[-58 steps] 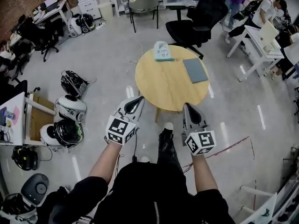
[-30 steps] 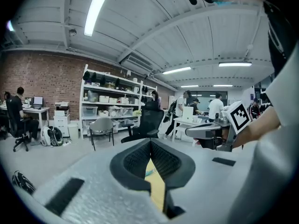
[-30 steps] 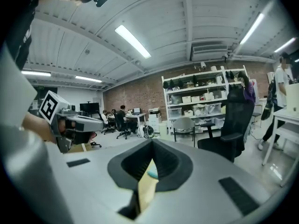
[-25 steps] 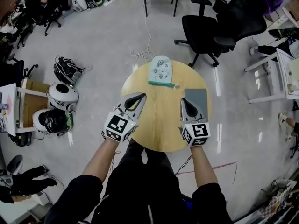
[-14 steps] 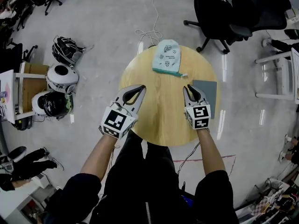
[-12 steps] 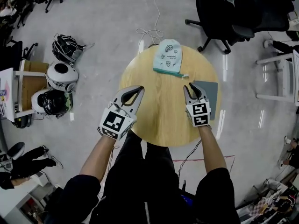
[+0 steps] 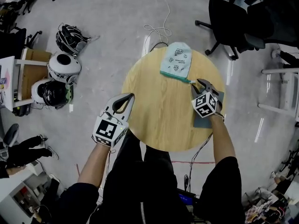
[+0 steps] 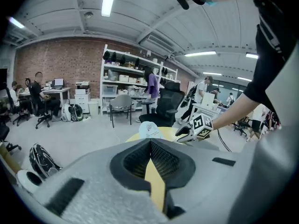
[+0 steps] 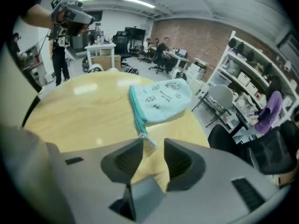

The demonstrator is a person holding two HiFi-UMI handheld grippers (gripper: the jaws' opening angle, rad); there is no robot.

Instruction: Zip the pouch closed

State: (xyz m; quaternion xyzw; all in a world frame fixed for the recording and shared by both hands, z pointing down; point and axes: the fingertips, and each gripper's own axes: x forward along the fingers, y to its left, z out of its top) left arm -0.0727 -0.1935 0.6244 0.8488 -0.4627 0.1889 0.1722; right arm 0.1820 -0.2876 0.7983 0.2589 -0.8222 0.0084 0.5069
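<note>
A light teal pouch [image 7: 175, 60] with printed marks lies flat at the far side of the round wooden table [image 7: 159, 120]. Its zipper edge faces me, and the pull [image 9: 148, 140] sticks out at the right end. My right gripper [image 7: 199, 82] hangs just over that end. Its jaws have just been opening and now stand open, with the pull [image 7: 188, 80] lying between the tips [image 9: 153, 143], untouched. My left gripper [image 7: 126, 97] is shut and empty at the table's left edge, well apart from the pouch [image 8: 148, 130]. In the left gripper view its tips [image 8: 150, 142] meet.
A grey flat pad [image 7: 209, 120] lies on the table's right side, partly under my right hand. Several helmets [image 7: 60, 80] sit on the floor at left. A black office chair [image 7: 233, 22] stands beyond the table, with a white cable [image 7: 161, 31] on the floor.
My right gripper has moved forward and down to the pouch's zipper end, rolled, and gone from shut to open. The left gripper sank toward the table's left edge, still shut.
</note>
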